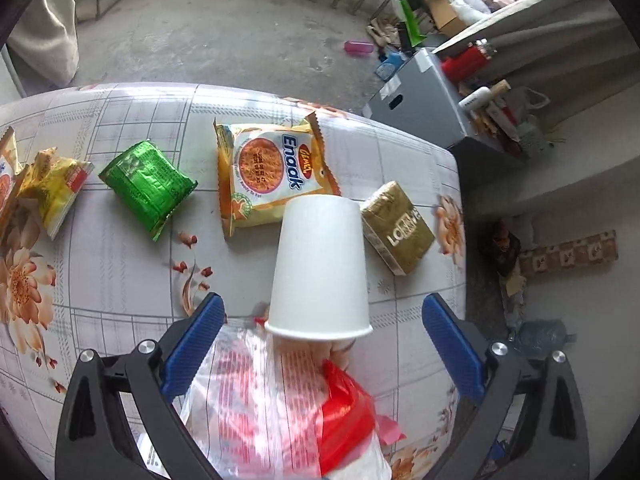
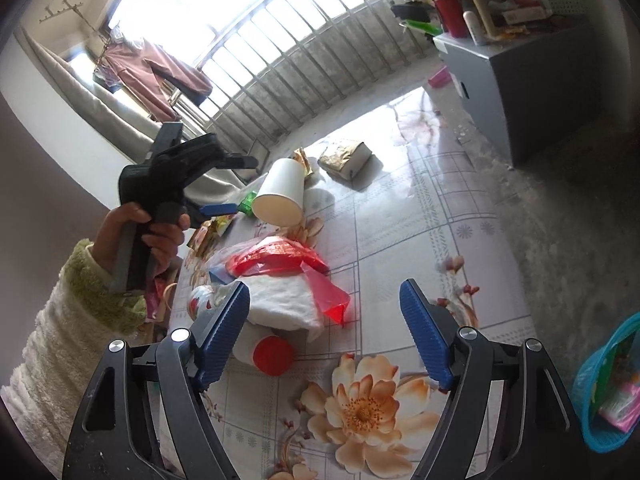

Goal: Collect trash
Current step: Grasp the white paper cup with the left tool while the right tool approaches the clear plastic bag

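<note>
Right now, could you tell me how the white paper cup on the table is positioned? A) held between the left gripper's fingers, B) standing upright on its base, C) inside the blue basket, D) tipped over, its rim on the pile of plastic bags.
D: the white paper cup is tilted, its open rim resting on the pile of plastic bags, while the left gripper stands open around it without touching.

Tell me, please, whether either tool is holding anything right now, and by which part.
Nothing is held. The left tool stands open around the tipped white paper cup without touching it; the right tool is open above the table.
</note>
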A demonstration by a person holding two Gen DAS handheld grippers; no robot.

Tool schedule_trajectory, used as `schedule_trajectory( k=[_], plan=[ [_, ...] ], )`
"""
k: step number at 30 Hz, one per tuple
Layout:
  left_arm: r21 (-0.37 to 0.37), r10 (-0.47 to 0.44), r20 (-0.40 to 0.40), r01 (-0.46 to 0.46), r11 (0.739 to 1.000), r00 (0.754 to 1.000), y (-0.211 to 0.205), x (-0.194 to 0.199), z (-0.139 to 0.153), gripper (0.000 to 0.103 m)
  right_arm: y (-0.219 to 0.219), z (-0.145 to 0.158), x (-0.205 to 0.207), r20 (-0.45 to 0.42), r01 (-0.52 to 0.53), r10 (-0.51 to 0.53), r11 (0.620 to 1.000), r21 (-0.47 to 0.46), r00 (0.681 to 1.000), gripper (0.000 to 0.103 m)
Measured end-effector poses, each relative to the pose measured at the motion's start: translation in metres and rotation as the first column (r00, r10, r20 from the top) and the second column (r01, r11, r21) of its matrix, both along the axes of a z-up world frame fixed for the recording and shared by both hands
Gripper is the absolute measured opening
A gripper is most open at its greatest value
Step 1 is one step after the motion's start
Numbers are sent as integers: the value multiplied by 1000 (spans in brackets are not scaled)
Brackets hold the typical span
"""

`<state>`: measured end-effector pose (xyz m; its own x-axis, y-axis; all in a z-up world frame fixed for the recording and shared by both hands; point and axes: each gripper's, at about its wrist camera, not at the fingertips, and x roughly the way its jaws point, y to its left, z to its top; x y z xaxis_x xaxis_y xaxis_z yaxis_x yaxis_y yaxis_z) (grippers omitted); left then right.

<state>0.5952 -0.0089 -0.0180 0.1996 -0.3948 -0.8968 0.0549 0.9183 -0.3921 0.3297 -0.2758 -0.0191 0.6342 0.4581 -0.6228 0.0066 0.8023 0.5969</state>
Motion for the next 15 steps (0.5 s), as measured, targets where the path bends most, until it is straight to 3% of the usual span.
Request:
schedule_trajectory(
  k=[2, 7, 11, 15],
  plan=[
    [15, 6, -27, -6, 1000, 1000, -3, 9, -11, 97, 0, -3, 4, -7, -10, 10, 1000, 1, 1000, 73],
    [29, -10, -90, 13, 999, 996, -8, 13, -31, 81, 7, -17, 26, -58, -93, 95, 995, 39, 994, 73],
    [-22, -14, -117, 11, 1000, 993, -5, 12, -37, 67, 17, -19, 41, -76, -138, 143, 988, 62, 987, 70],
    [-57, -20, -109, 14, 998, 994, -2, 10, -33, 63, 23, -8, 47, -58, -173, 178, 981, 84, 982, 67]
  ],
)
